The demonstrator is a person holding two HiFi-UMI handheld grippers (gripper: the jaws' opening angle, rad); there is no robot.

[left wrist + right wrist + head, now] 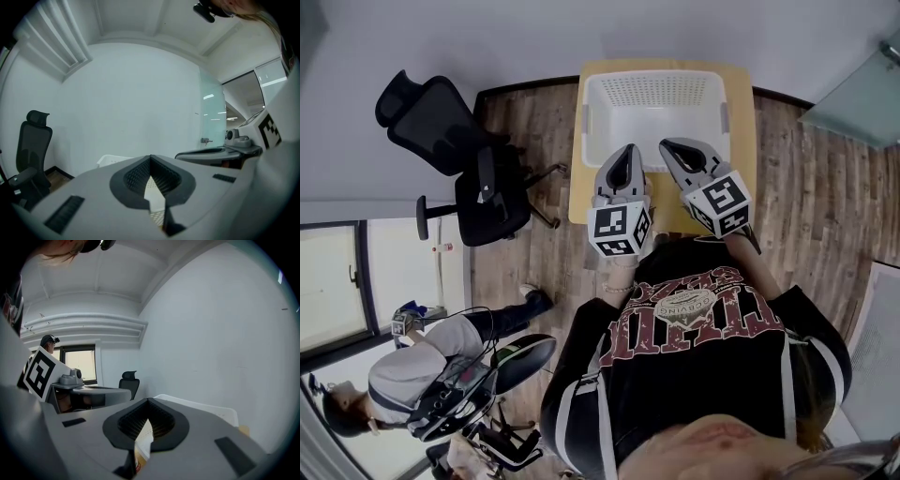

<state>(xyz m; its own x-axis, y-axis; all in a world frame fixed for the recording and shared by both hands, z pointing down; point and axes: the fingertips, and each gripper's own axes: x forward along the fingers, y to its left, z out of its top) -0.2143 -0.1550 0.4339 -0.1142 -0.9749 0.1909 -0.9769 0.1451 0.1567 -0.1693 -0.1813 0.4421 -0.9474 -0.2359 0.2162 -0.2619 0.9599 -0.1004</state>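
Two closed, empty grippers hover over the near rim of a white basket [654, 91] on a wooden surface [742, 112] — left gripper [630, 150] beside right gripper [668, 146], fingers [93, 197] pressed tip to tip. Best to hold both level and clear of that rim.

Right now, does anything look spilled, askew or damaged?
Nothing stands out: the white basket sits square on the wooden table, and the left hand-held gripper and right hand-held gripper hover shut by its near rim.
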